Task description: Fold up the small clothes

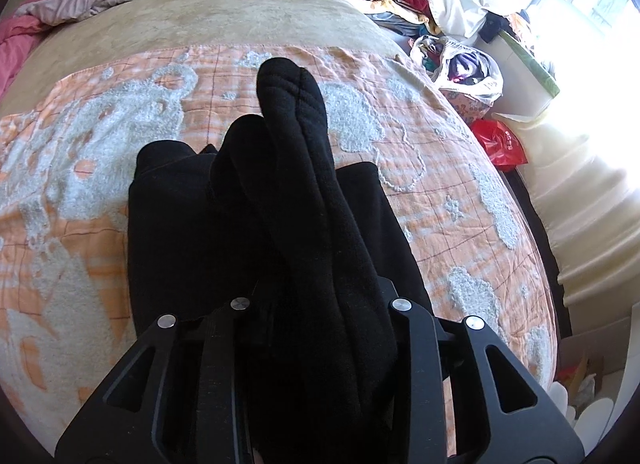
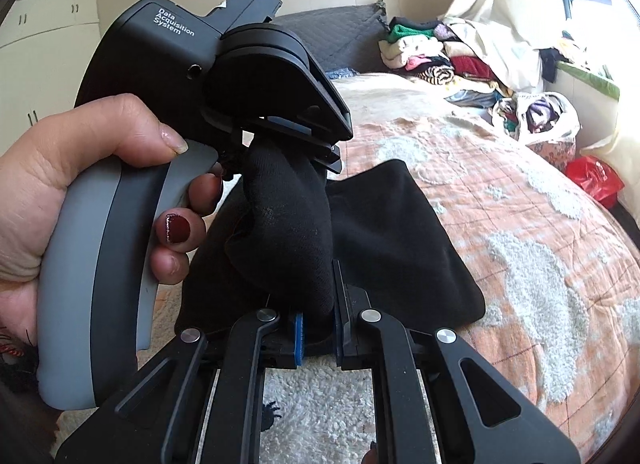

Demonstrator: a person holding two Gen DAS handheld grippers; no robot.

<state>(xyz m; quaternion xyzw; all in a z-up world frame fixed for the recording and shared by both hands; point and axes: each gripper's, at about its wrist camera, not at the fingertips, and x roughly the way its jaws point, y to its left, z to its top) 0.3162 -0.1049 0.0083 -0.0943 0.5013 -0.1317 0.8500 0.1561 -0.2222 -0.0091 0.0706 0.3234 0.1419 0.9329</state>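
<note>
- My right gripper [image 2: 318, 328] is clenched on the black sock [image 2: 288, 232]: its blue-edged pads pinch the fabric low in the right wrist view, and the sock rises from there in a bunched loop.
- The sock's other end goes up into my left gripper [image 2: 280, 135], which points steeply down from above; the cloth sits between its fingers, but I cannot tell whether the pads press on it.
- My left hand [image 2: 80, 191] wraps the grey handle at the left of that view, thumb on top, fingers curled around the trigger side.
- In the left wrist view the sock [image 1: 296, 167] fills the centre and hides the left fingertips; one padded end stands up past them.
- Under both tools a second black garment [image 2: 400, 236] lies flat on the orange-and-white quilt [image 2: 540, 223].
- A pile of clothes [image 2: 440, 55] sits at the far end of the bed, well apart.
</note>
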